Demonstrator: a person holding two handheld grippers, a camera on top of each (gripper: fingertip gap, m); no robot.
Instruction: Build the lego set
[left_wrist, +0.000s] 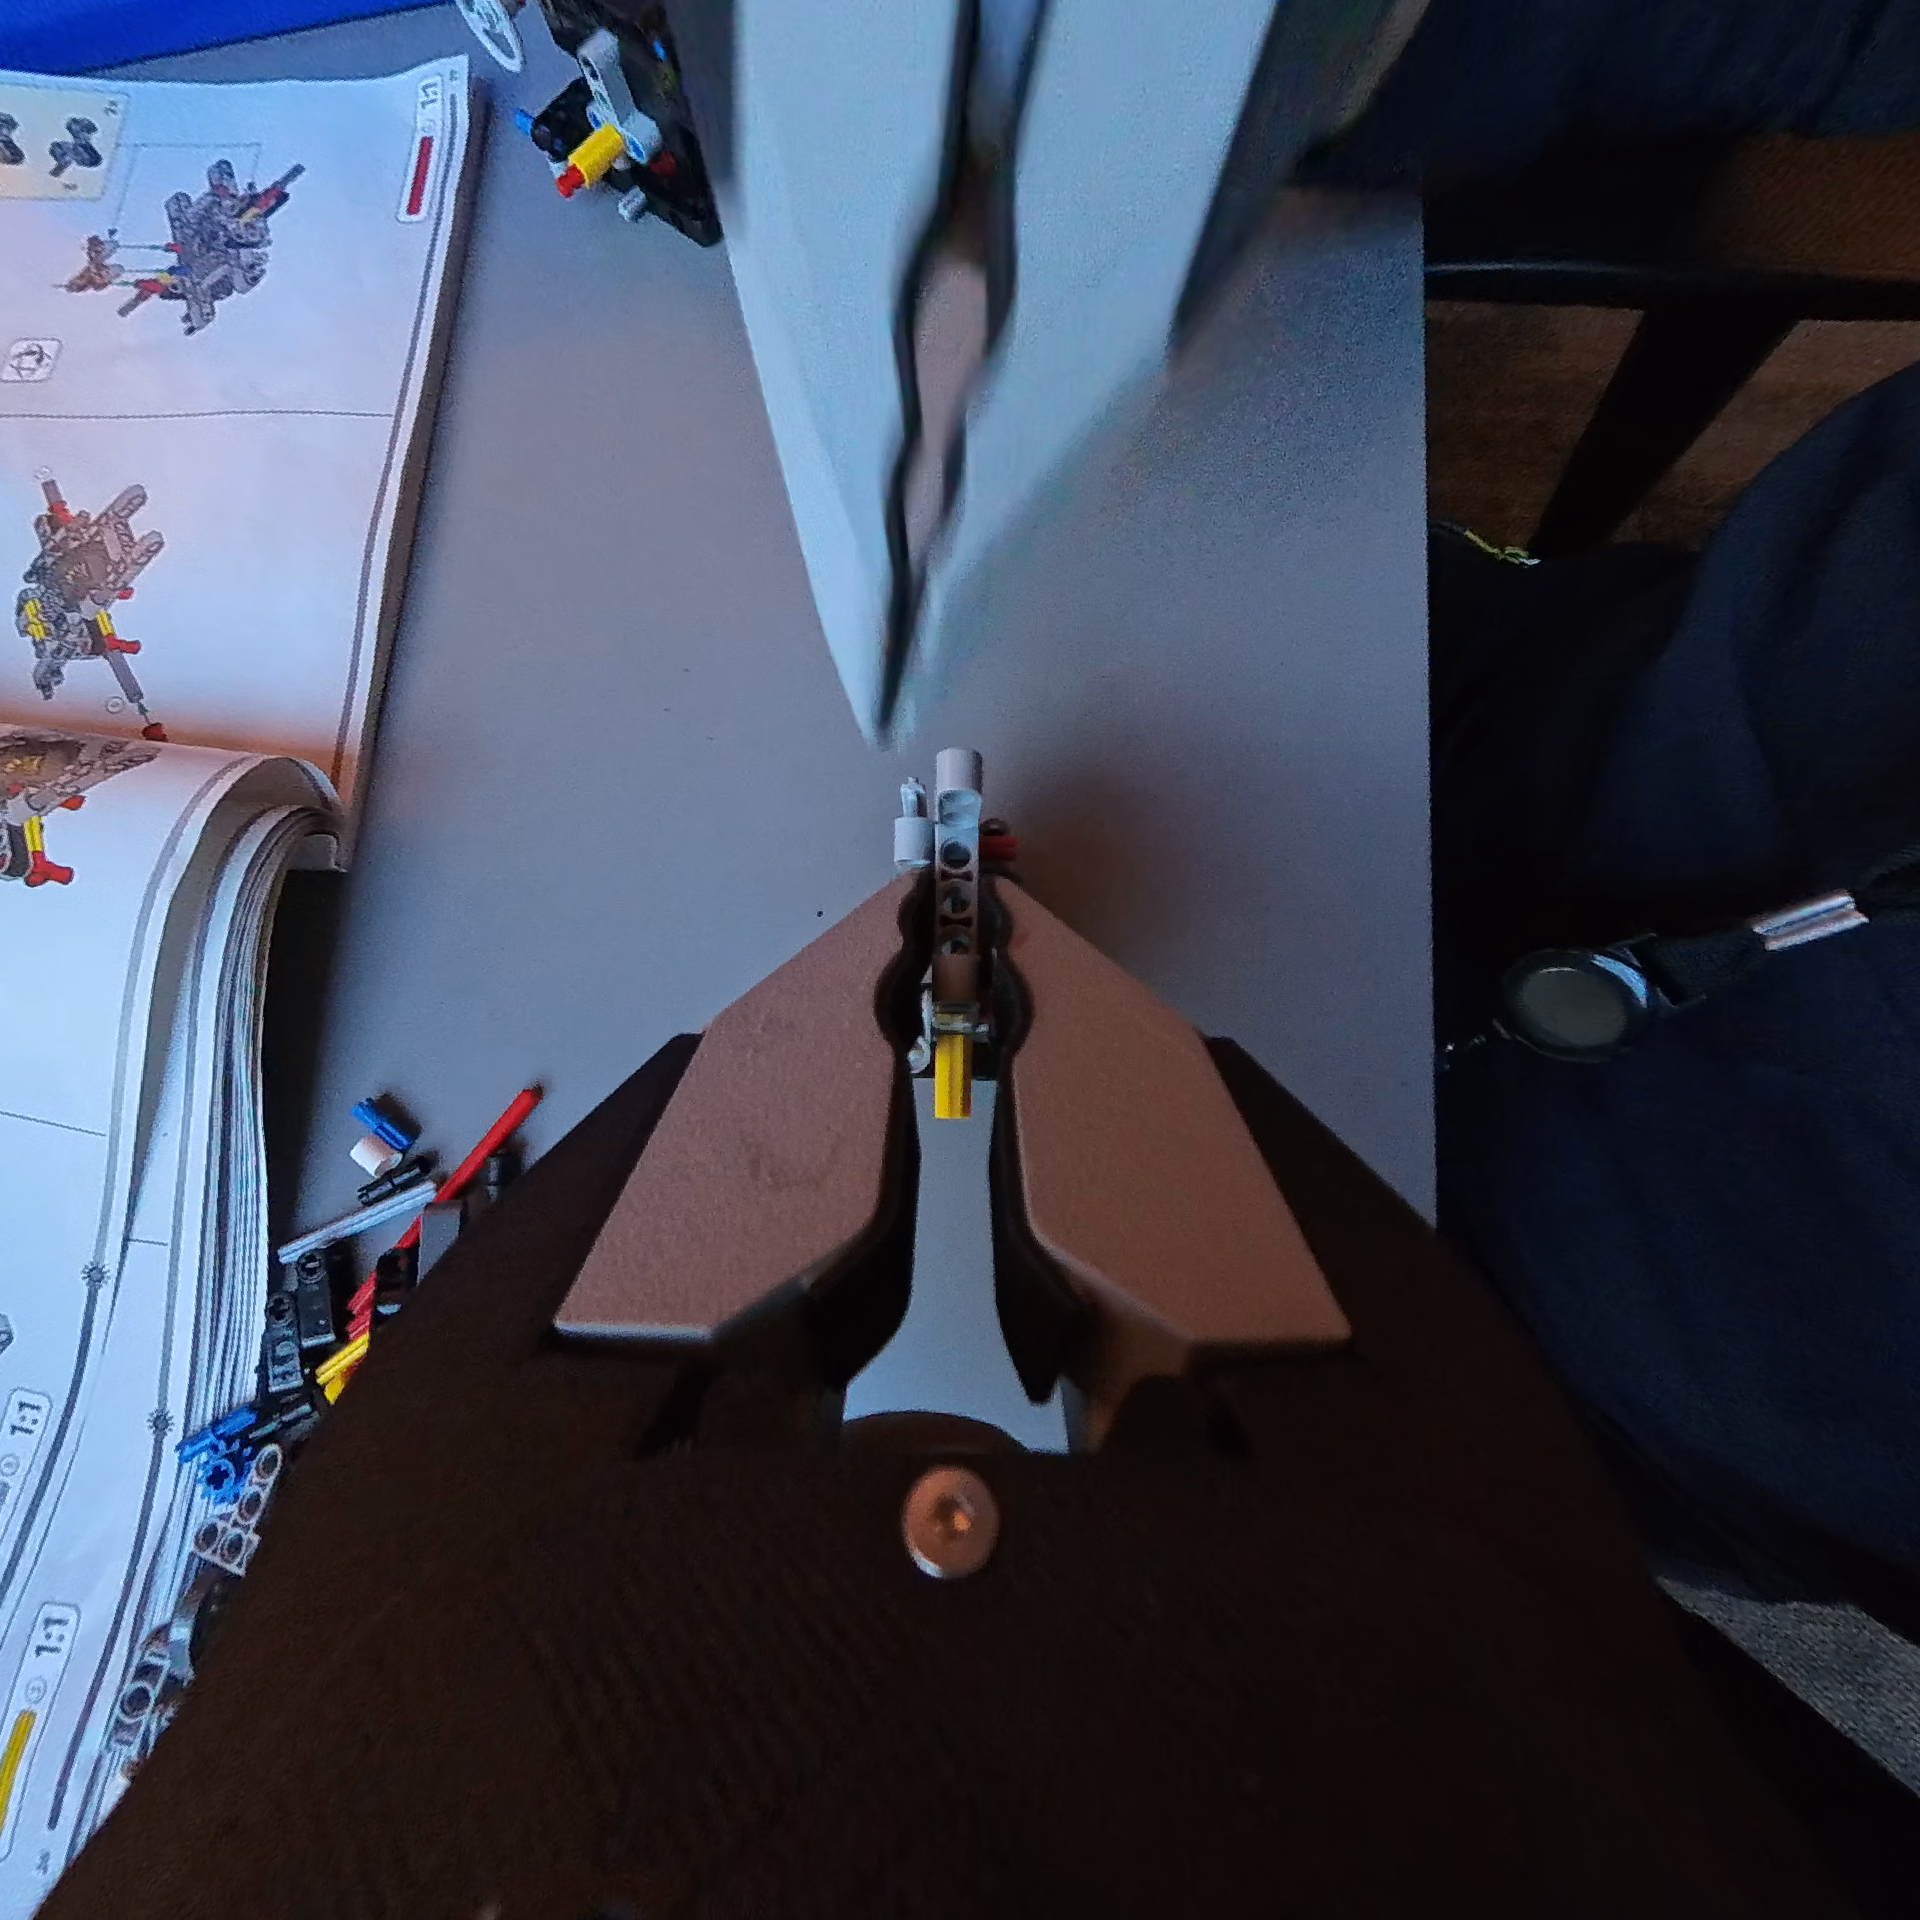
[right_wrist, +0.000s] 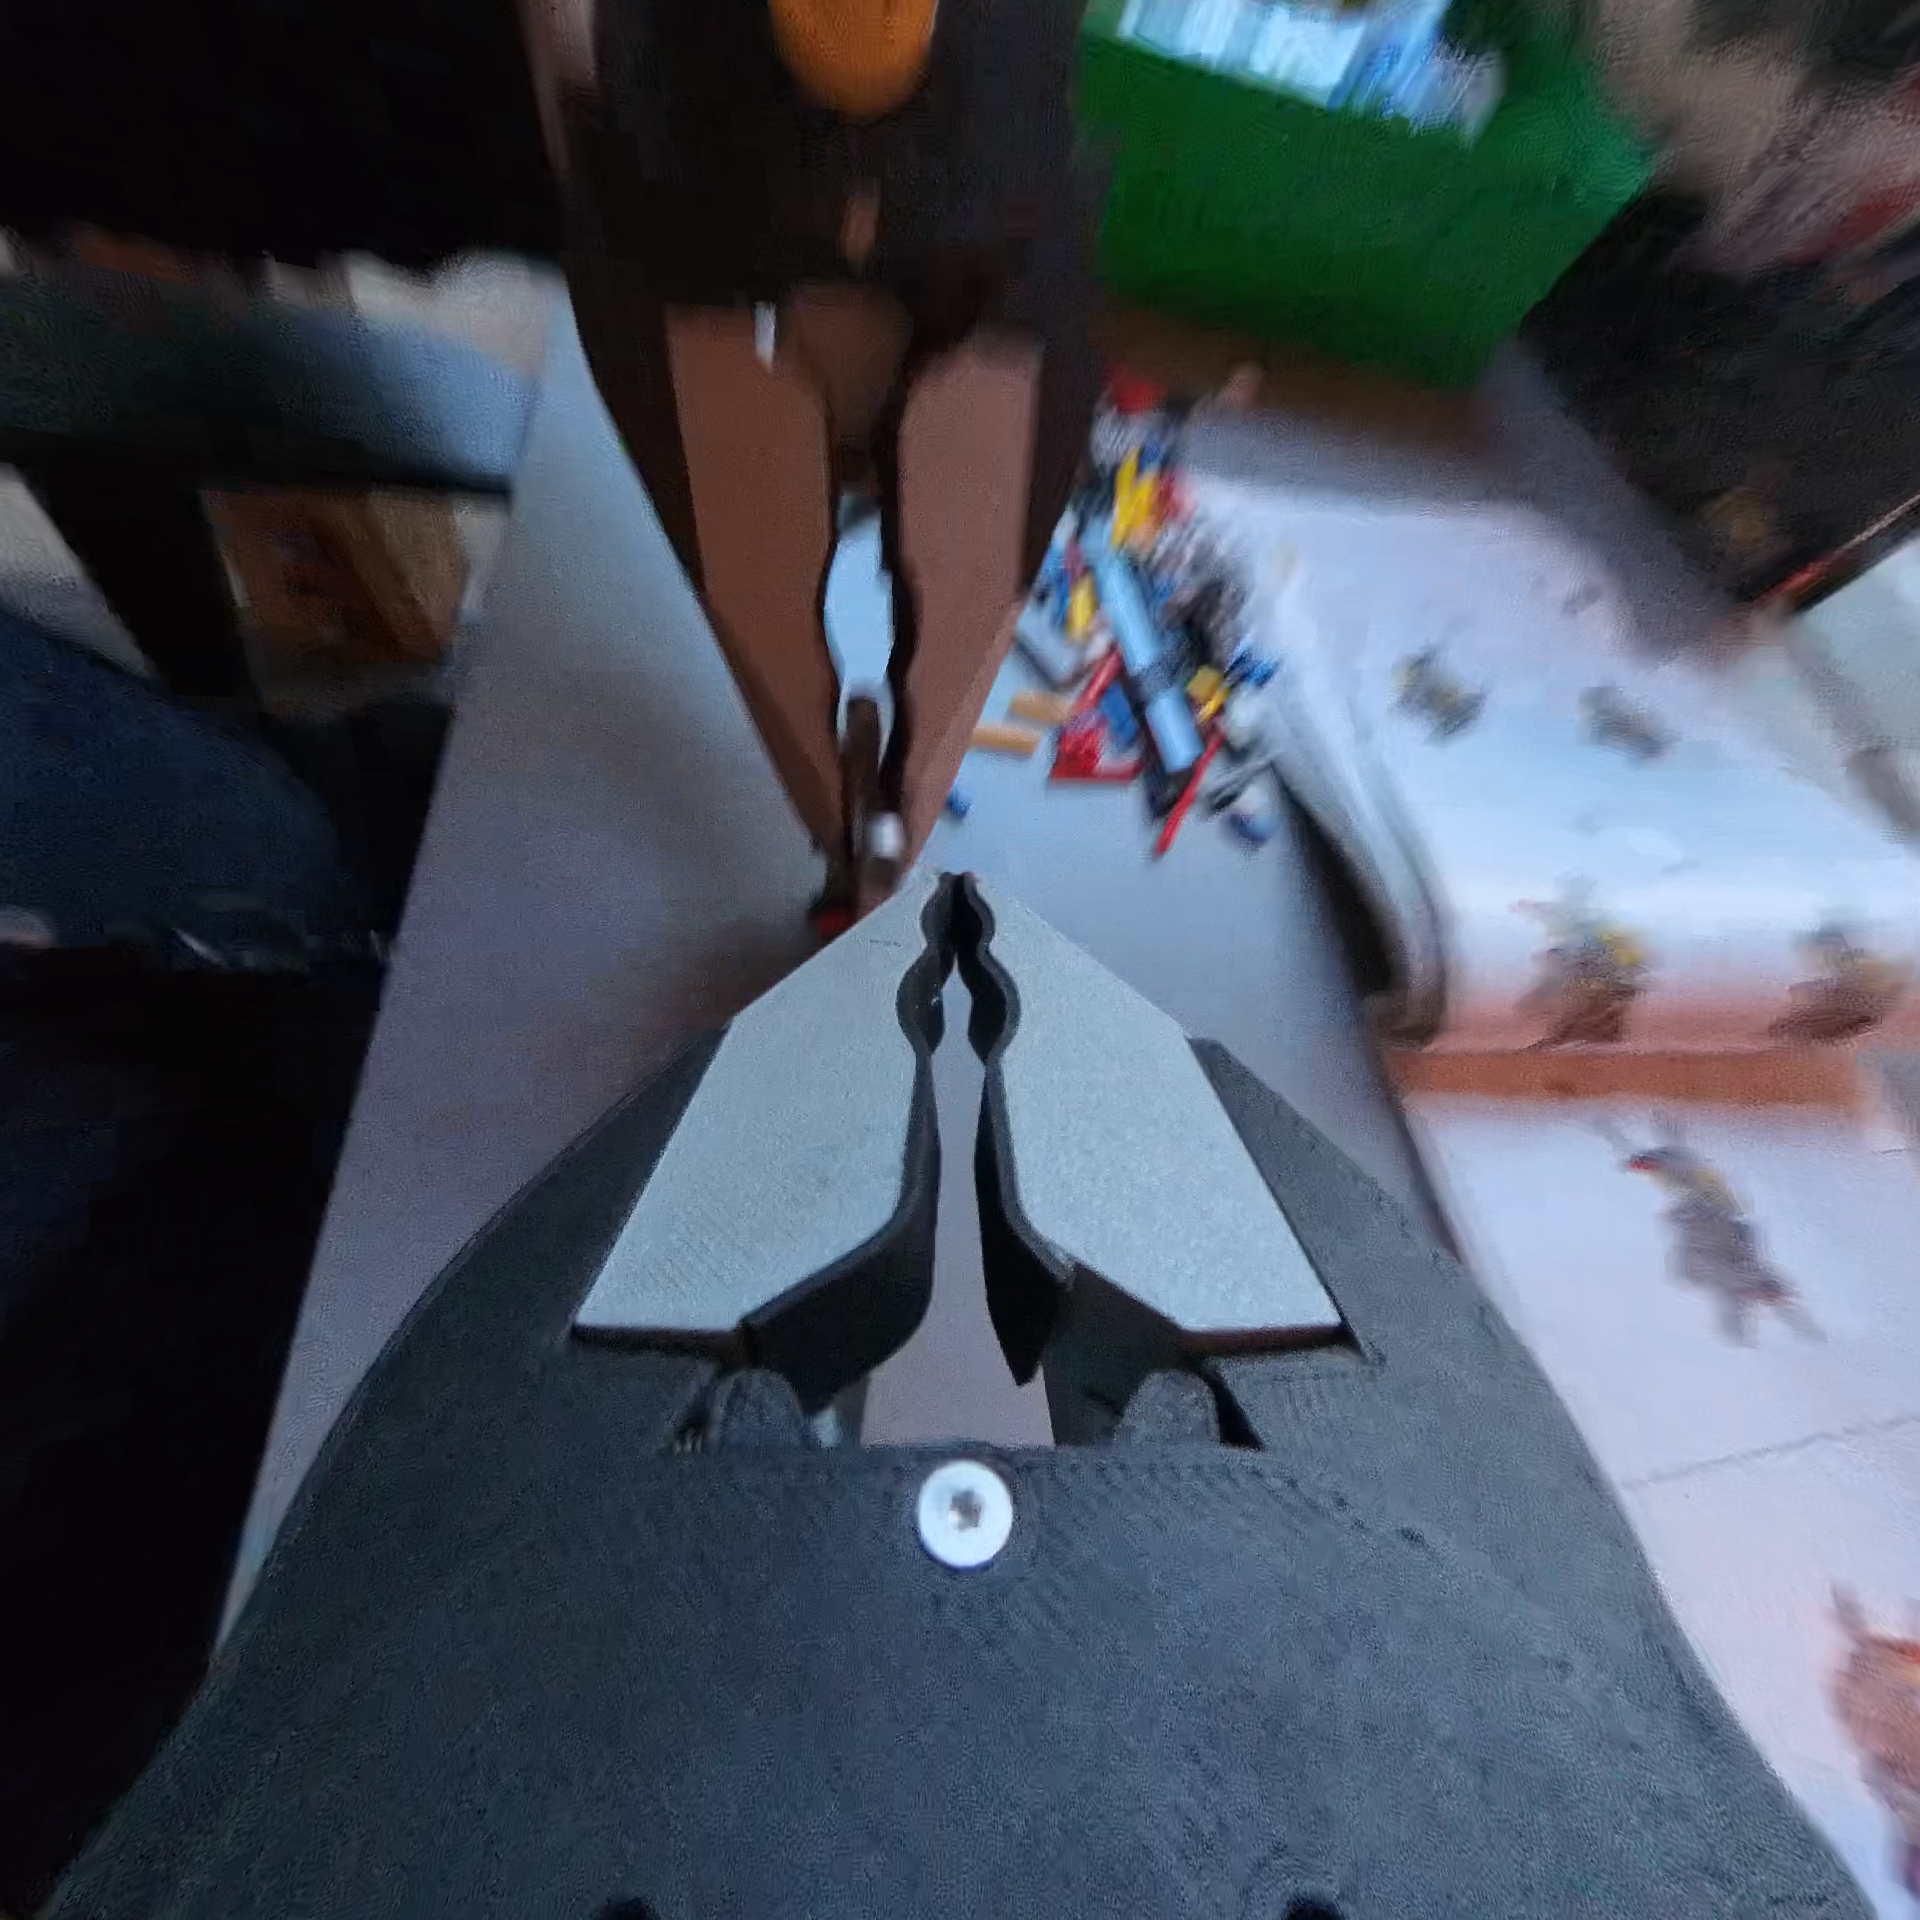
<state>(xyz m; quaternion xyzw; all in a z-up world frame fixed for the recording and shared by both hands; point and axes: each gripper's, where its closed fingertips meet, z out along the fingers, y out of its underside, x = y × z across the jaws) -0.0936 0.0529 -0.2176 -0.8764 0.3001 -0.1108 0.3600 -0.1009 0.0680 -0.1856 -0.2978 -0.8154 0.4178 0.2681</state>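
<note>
Fingers (left_wrist: 821, 1039) — one grey beam assembly (left_wrist: 954, 883)

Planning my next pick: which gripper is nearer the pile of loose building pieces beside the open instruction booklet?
Left. The left gripper, clamped on a small grey beam assembly, sits right beside the pile; the right gripper, shut, is farther off.

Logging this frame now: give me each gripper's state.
Left gripper: closed on a small grey beam assembly.
Right gripper: closed, nothing between its tips.
</note>
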